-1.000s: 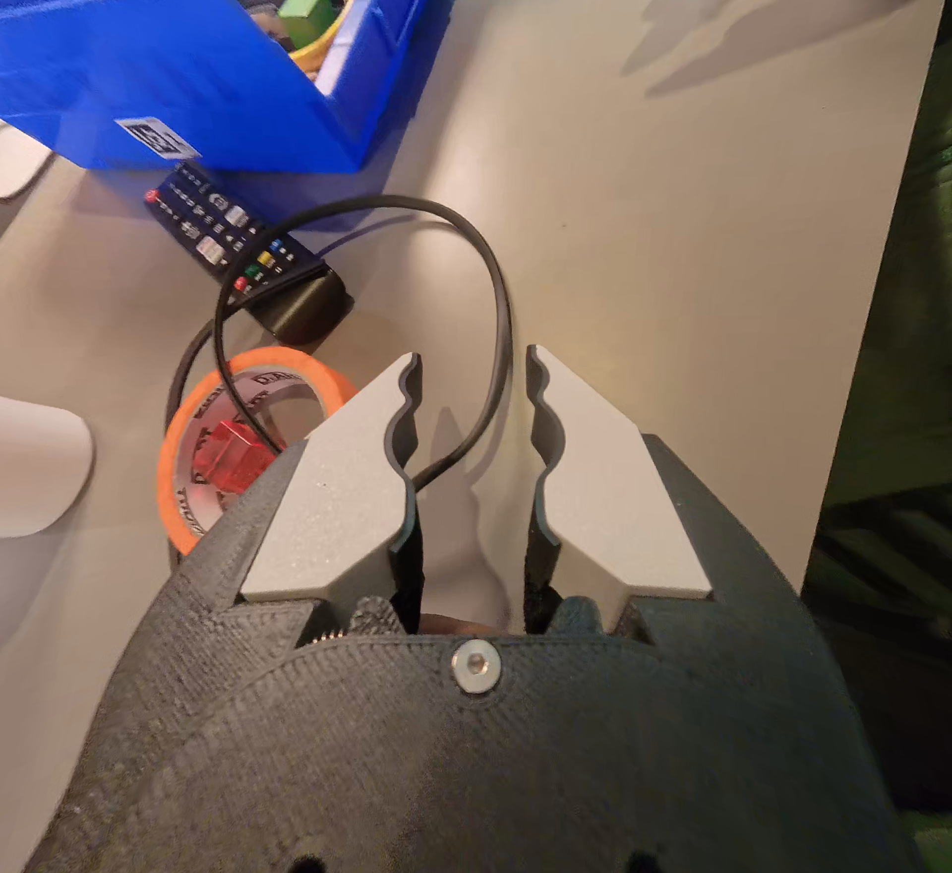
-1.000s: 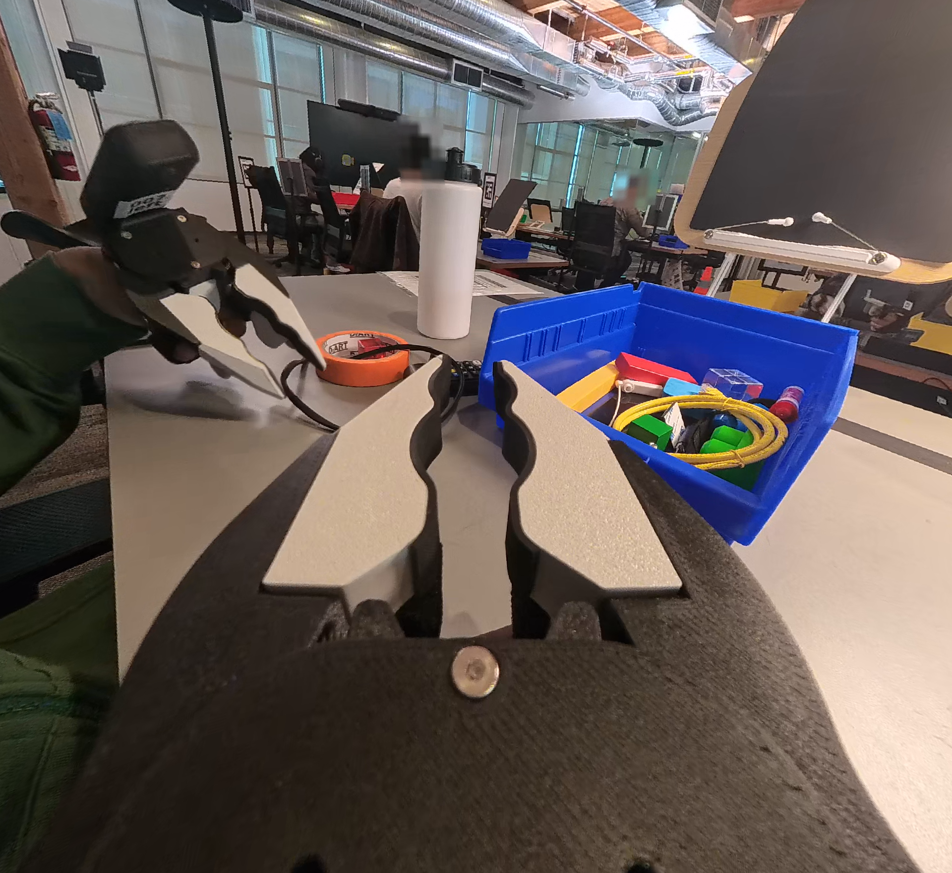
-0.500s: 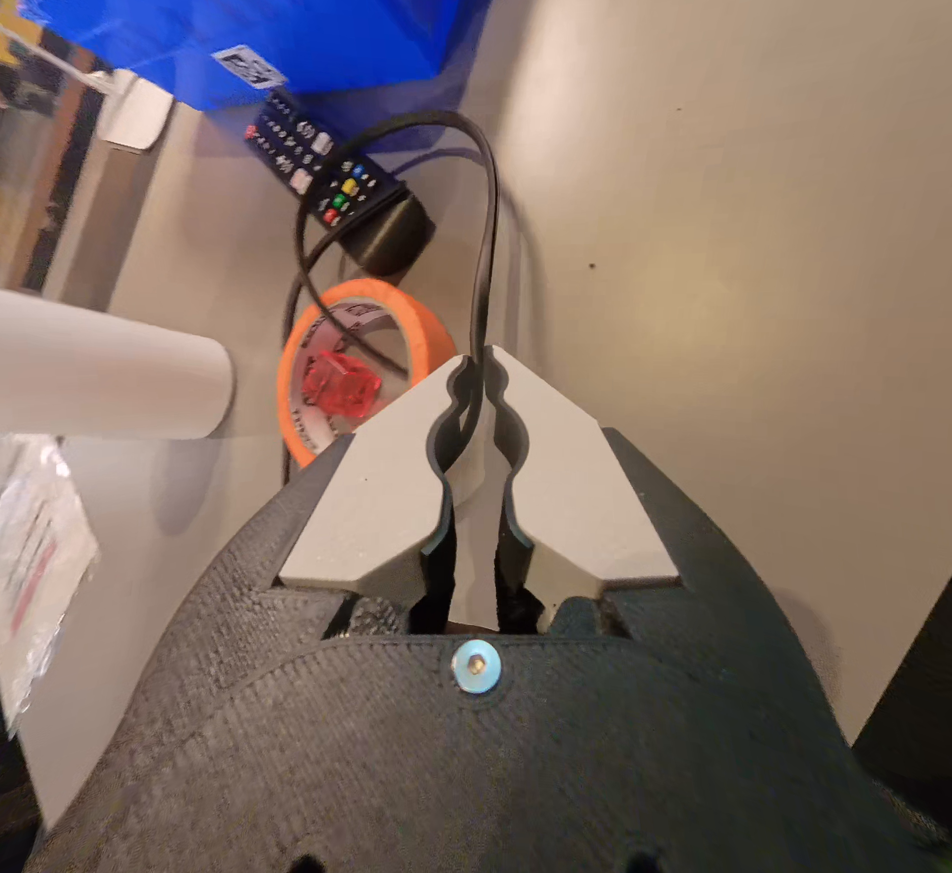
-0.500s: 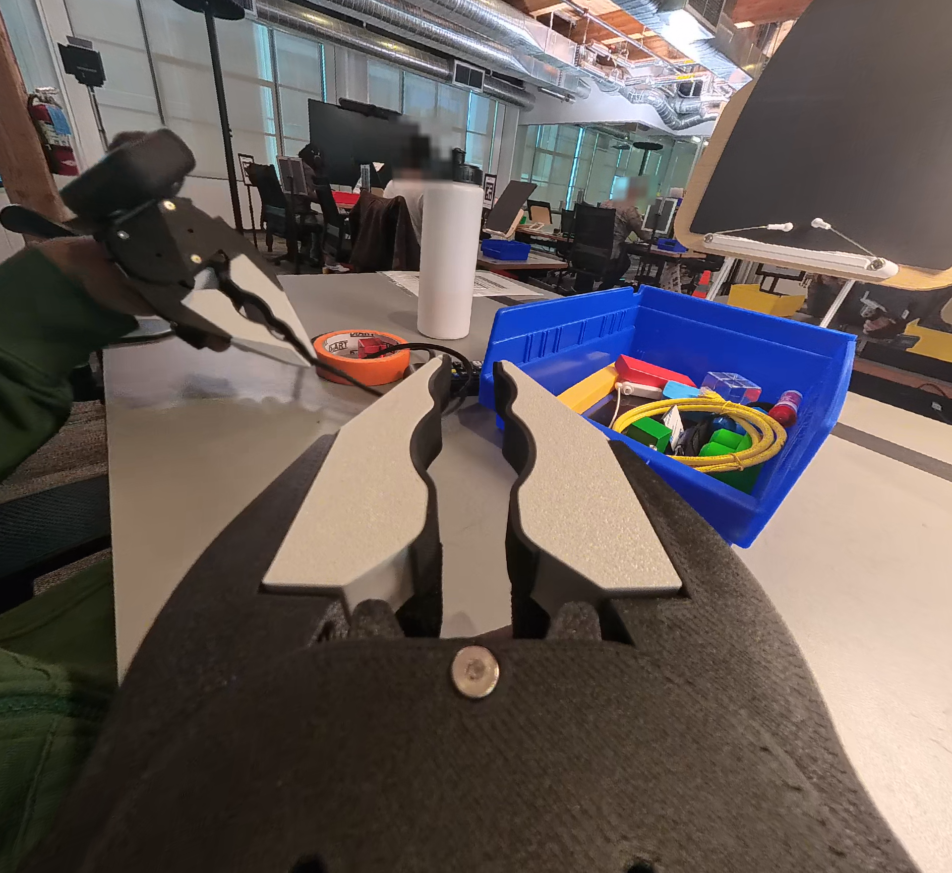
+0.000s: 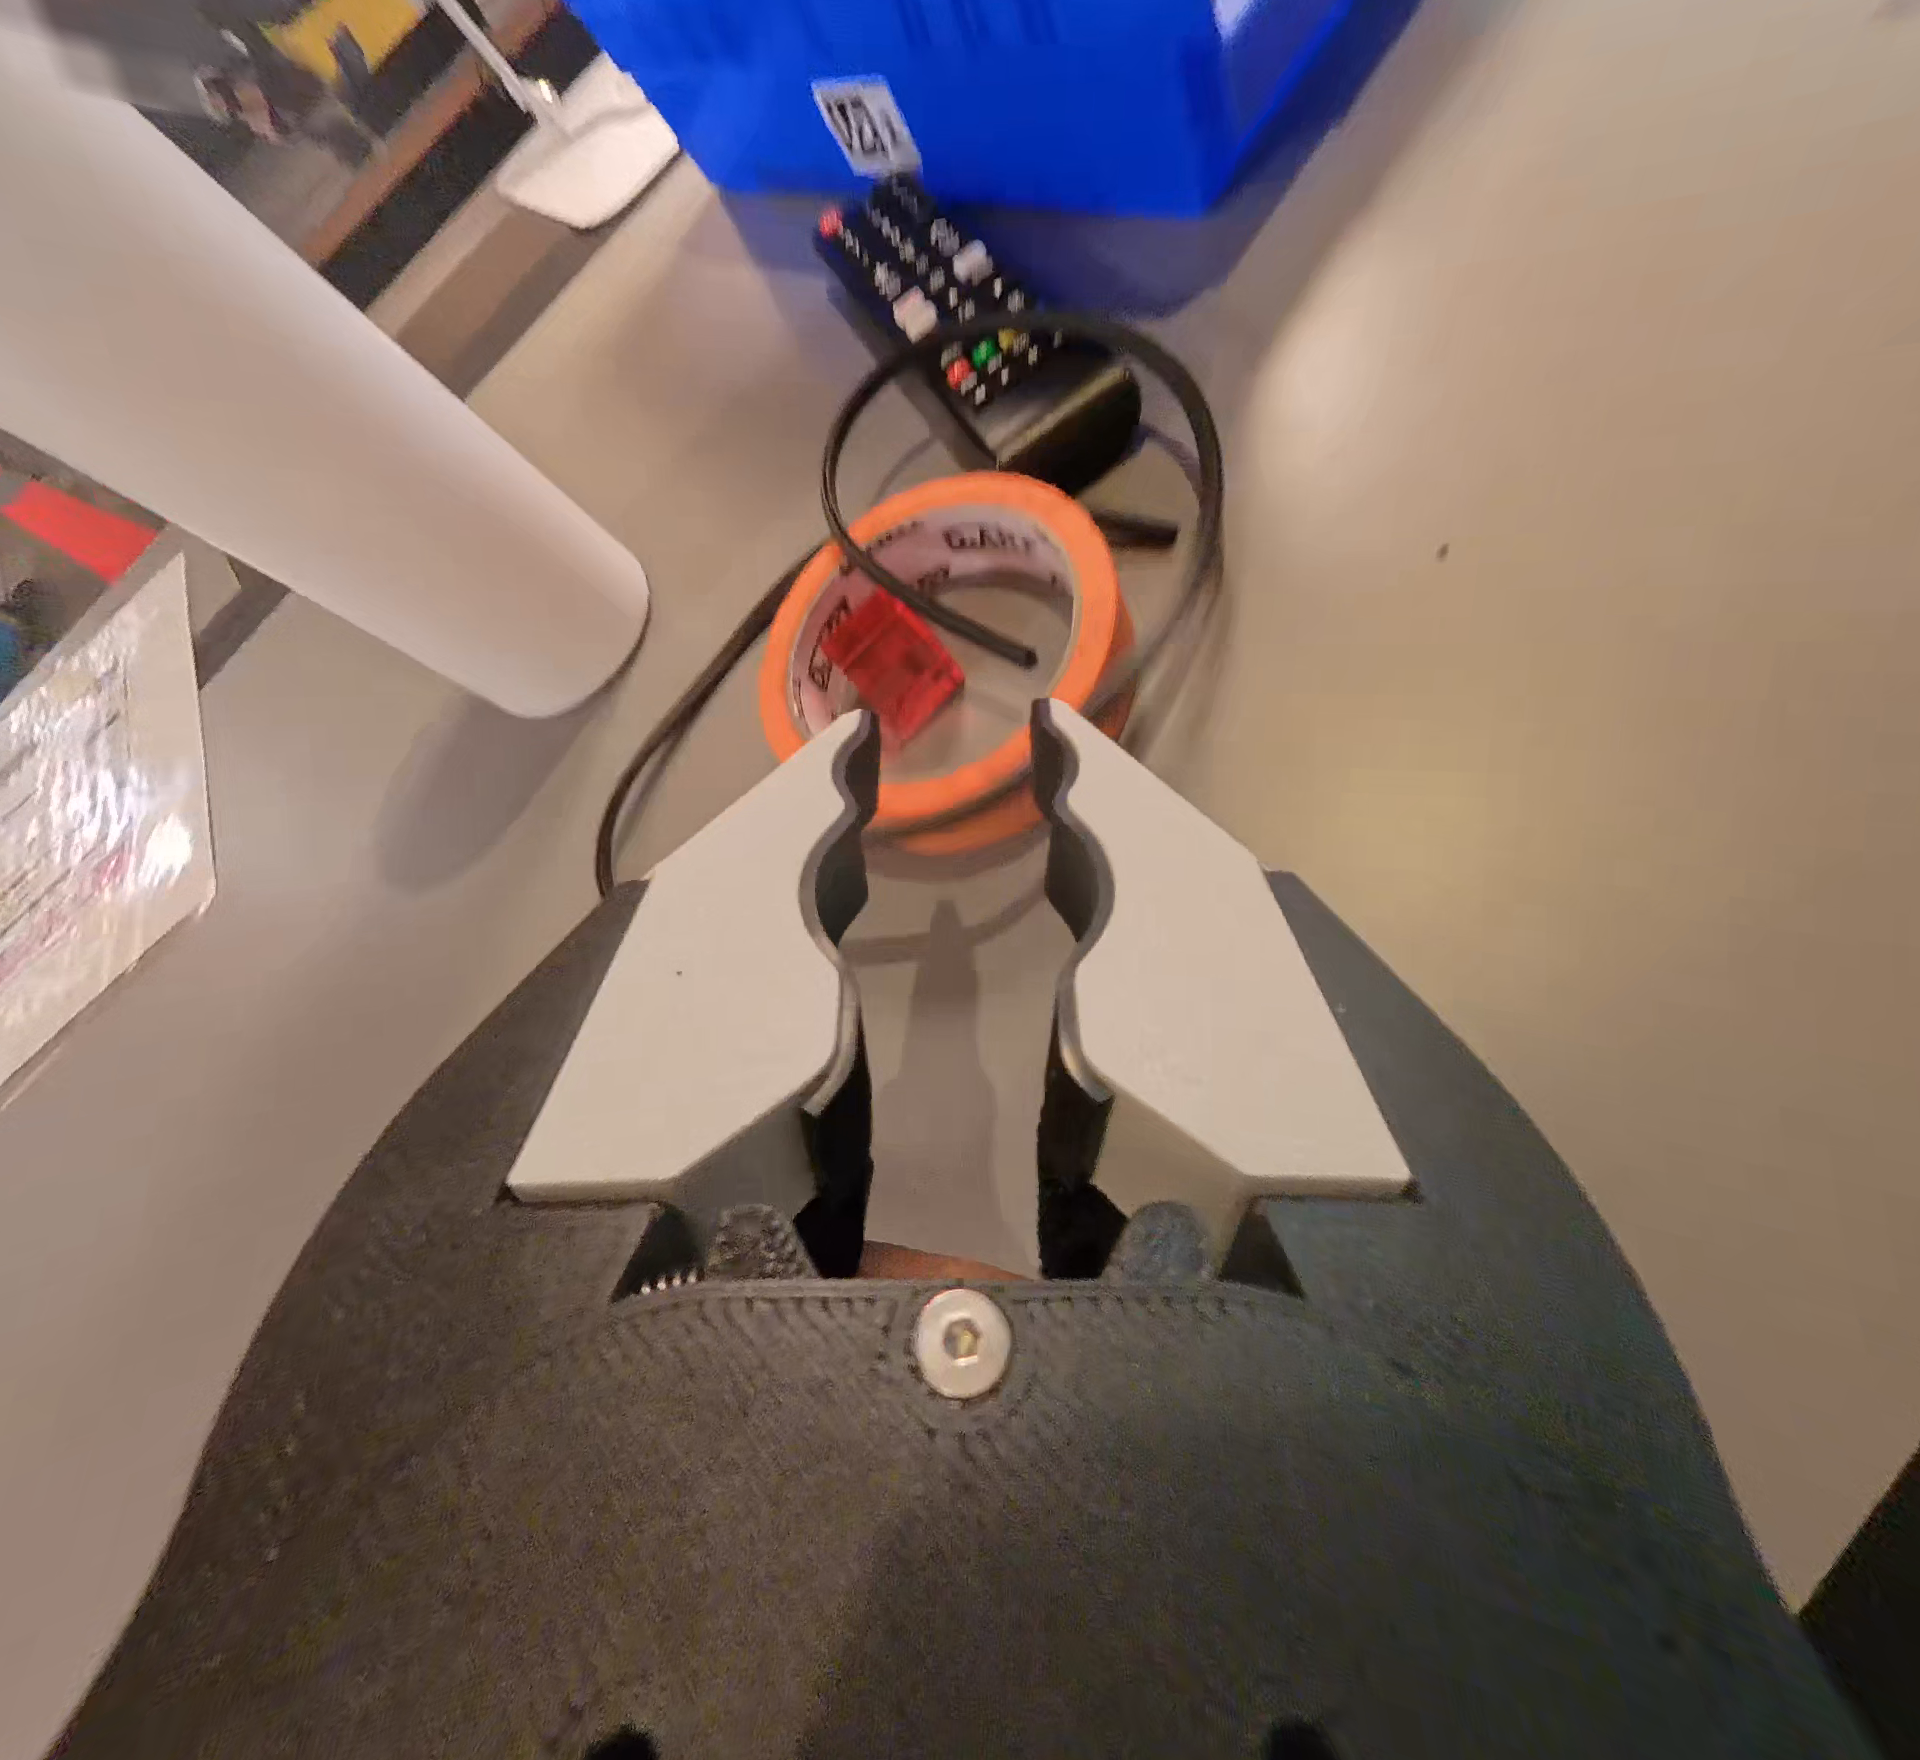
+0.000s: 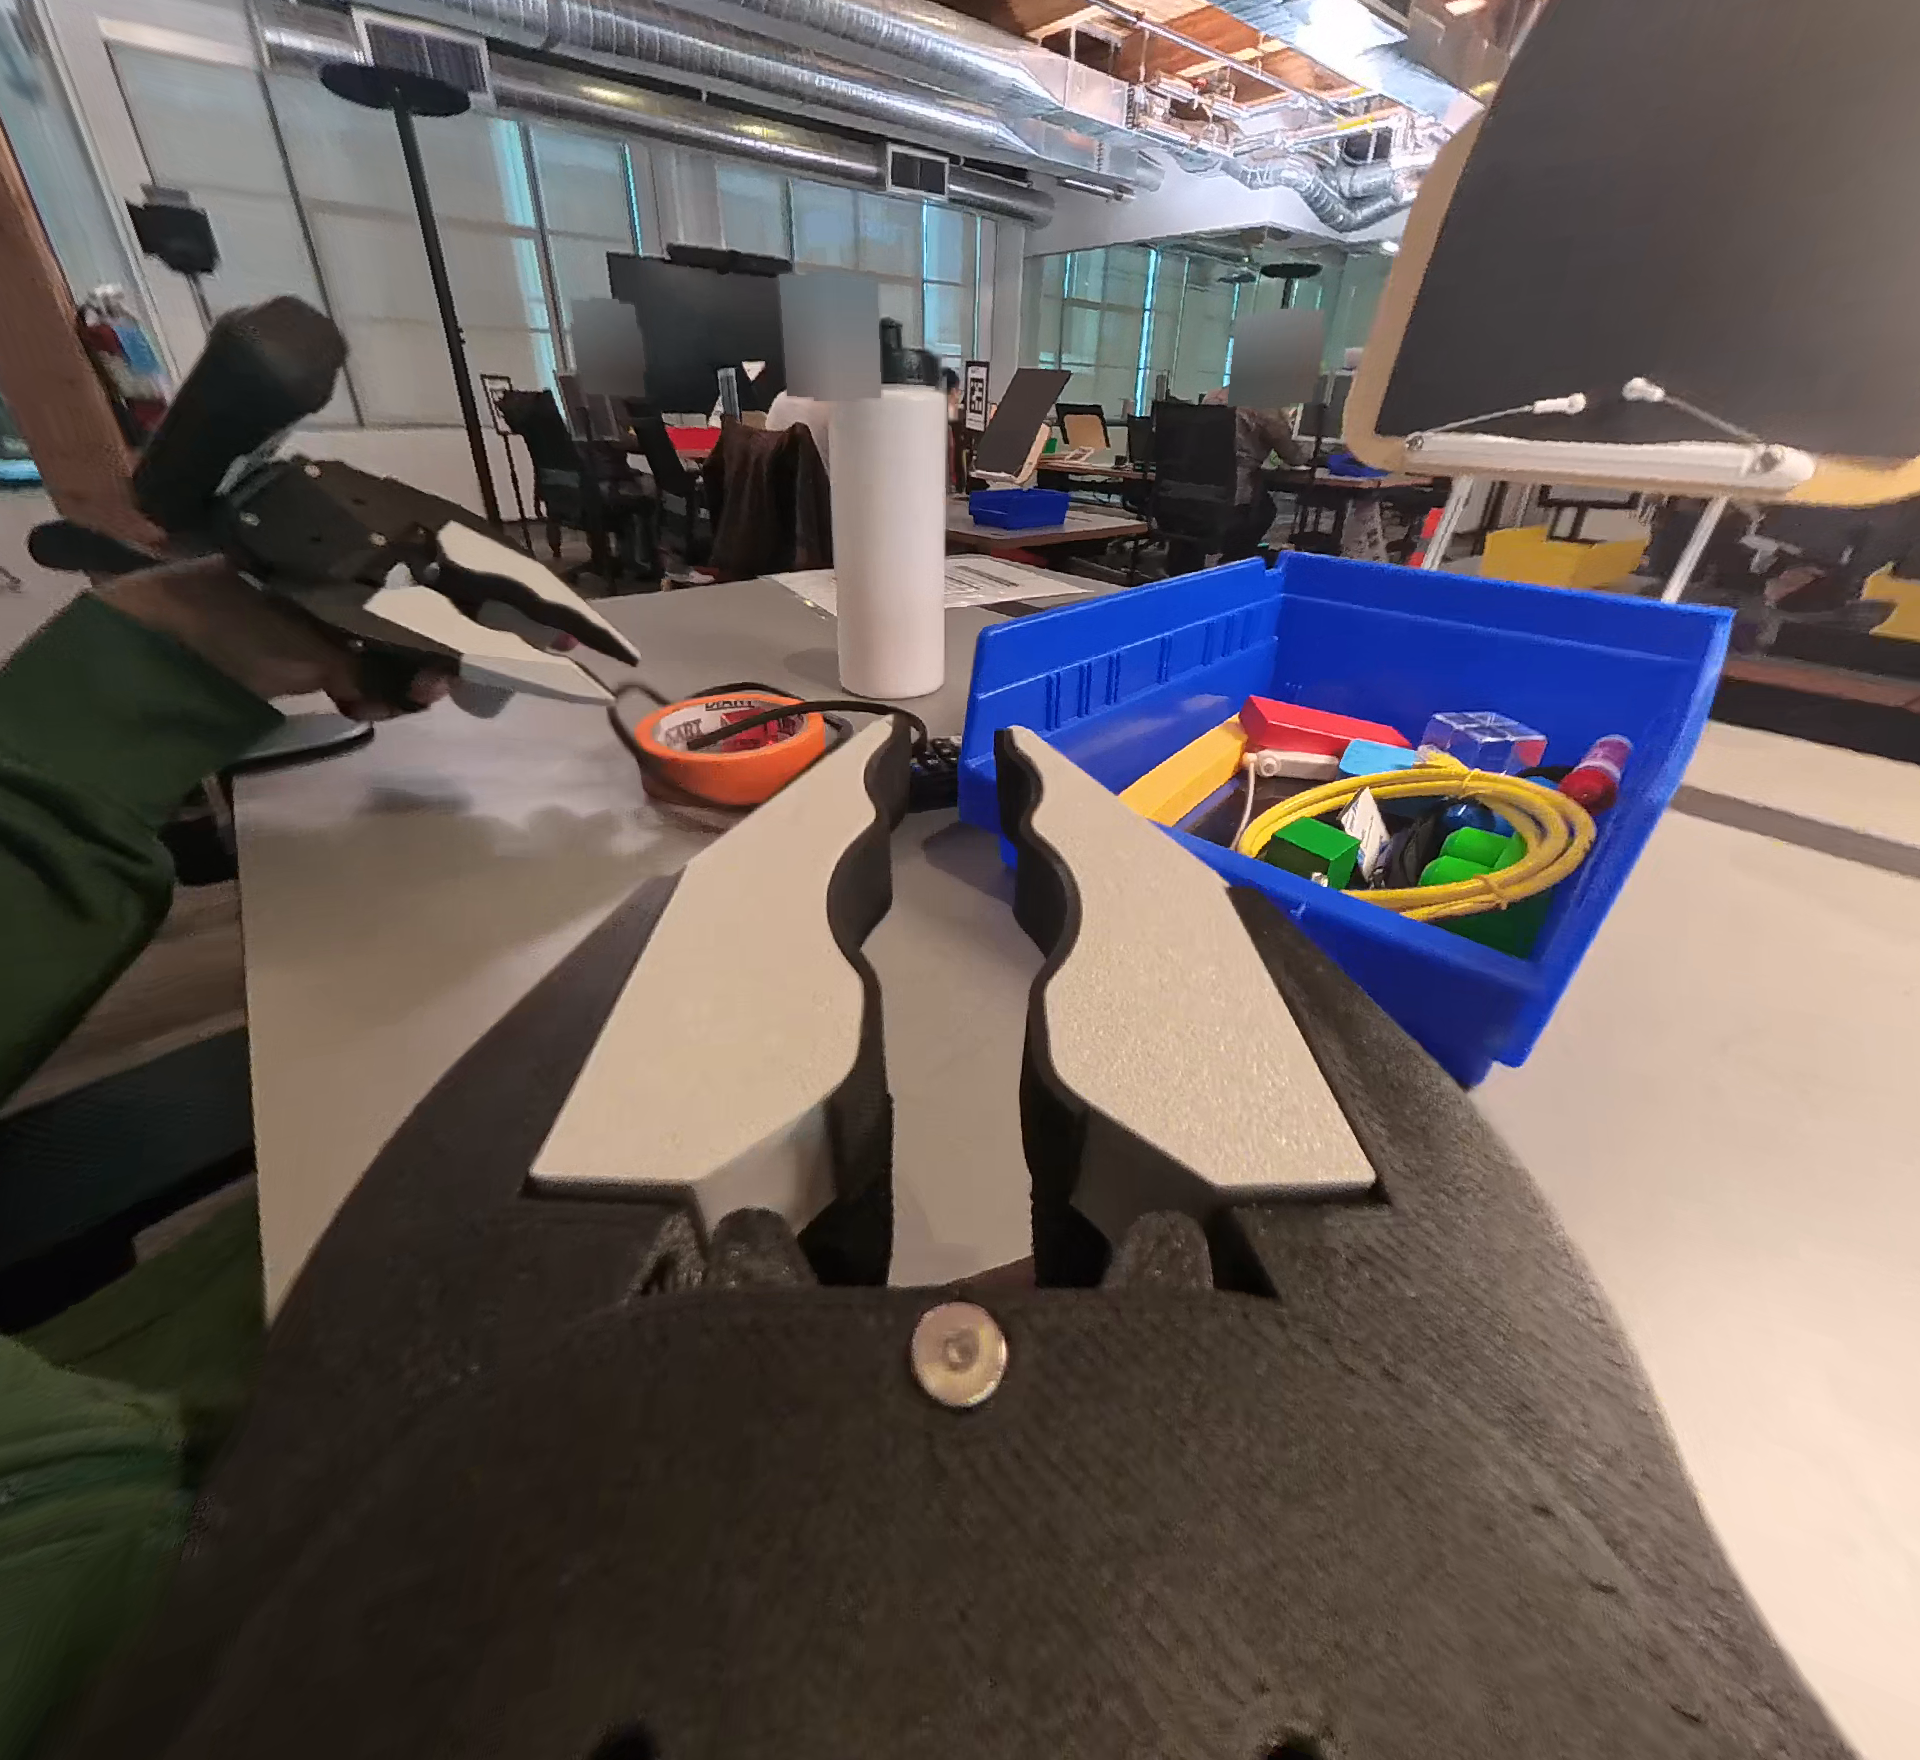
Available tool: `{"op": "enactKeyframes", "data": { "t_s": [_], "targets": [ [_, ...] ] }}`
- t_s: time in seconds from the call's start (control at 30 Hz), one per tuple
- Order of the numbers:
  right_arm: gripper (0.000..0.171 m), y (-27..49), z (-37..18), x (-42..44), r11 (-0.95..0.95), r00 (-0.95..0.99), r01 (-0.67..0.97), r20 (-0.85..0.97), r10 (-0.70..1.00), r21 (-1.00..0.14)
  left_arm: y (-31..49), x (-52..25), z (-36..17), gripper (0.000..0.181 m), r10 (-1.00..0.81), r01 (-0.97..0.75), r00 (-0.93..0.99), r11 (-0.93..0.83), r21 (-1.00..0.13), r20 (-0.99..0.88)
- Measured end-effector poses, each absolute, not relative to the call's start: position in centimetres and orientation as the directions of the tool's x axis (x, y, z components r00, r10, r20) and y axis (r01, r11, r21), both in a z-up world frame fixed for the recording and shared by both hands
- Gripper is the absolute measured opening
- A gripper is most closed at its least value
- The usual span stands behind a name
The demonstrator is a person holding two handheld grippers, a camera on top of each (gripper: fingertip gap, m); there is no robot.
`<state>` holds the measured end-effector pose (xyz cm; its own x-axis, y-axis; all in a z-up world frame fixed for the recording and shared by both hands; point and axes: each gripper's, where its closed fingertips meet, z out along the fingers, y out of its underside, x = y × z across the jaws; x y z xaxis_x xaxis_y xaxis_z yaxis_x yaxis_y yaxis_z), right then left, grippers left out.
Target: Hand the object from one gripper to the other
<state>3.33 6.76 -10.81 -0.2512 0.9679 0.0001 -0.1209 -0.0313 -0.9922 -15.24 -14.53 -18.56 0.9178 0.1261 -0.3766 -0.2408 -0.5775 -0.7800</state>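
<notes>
Two grippers, both empty. Left gripper (image 5: 951,734): jaws moderately apart at frame centre, having let go of the cable (image 5: 1210,505) pinched half a second ago; cable now on the counter (image 5: 1558,567), draped over the tape (image 5: 1091,557). Right gripper (image 6: 945,744): narrowly parted, unchanged. Handover not begun; regrasp needed.

bare table (image 5: 1558,775) fills the right of the left wrist view, free to pass. at centre the orange tape roll (image 5: 940,661) sits just ahead, a black cable (image 5: 1210,505) looping over it. a white bottle (image 5: 260,422) blocks the left; the remote (image 5: 935,297) and blue bin (image 5: 935,17), seemingly touching, close the top.
</notes>
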Motion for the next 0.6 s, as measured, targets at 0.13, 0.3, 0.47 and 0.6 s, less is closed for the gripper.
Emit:
{"op": "enactKeyframes", "data": {
  "t_s": [0.13, 0.3, 0.47, 0.6],
  "targets": [
    [0.016, 7.8, -10.8, 3.2, -0.122, -0.244, -0.105, -0.093, 0.965, -0.987, -12.2, -13.4, -14.8, 0.037, 0.146, -0.239, 0.935, -0.414, -0.878, -0.323],
    [0.016, 7.9, -11.1, 3.1, -0.090, -0.235, -0.083, -0.069, 0.970, -0.992, -5.5, -10.2, -11.3, 0.037, 0.109, -0.217, 0.960, -0.282, -0.934, -0.256],
    [0.016, 9.3, -11.3, 3.8, -0.031, -0.187, -0.076, -0.016, 0.982, -0.997, 4.8, -7.6, -9.7, 0.037, 0.059, -0.140, 0.984, -0.316, -0.938, -0.167],
    [0.016, 11.3, -11.2, 4.7, -0.018, -0.137, -0.086, -0.006, 0.991, -0.996, 13.2, -6.7, -11.0, 0.036, 0.035, -0.144, 0.982, -0.482, -0.864, -0.183]
  ]
}}
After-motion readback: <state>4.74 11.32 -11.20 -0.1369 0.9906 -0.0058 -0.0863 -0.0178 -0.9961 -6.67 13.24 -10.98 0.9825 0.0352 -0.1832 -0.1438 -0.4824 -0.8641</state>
